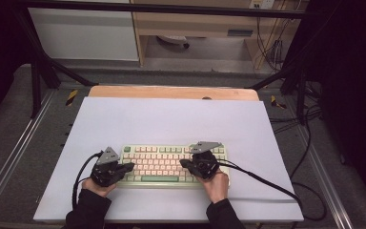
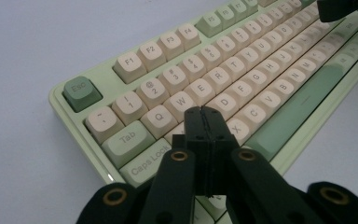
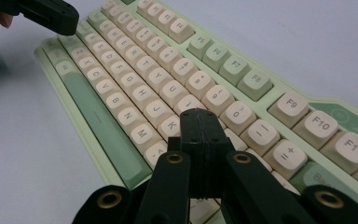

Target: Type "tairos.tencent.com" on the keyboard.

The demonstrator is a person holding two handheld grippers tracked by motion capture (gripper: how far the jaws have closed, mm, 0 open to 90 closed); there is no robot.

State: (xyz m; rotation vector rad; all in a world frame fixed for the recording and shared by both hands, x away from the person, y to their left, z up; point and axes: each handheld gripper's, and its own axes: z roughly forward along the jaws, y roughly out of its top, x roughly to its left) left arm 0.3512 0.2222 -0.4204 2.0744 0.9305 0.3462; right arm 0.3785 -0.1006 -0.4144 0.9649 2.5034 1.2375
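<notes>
A green and cream keyboard lies on a pale sheet that covers a wooden table, near the edge closest to the person. Two hands come in from the bottom of the high view, each holding a black claw with a trailing cable.

The left gripper sits over the keyboard's left end. In the left gripper view its two jaws are clenched flat against each other with nothing between them. The tip hangs over the letter keys near the A and S, just past the Caps Lock key. Whether the tip presses a key or hovers just above it cannot be told.

The right gripper sits over the keyboard's right part, its tip pointing left across the keys. In the right gripper view its jaws are likewise clenched together, holding nothing. The tip lies over the letter keys beside the K and L, and contact with a key cannot be told there either.

The two grippers are apart, with the middle of the keyboard between them.
</notes>
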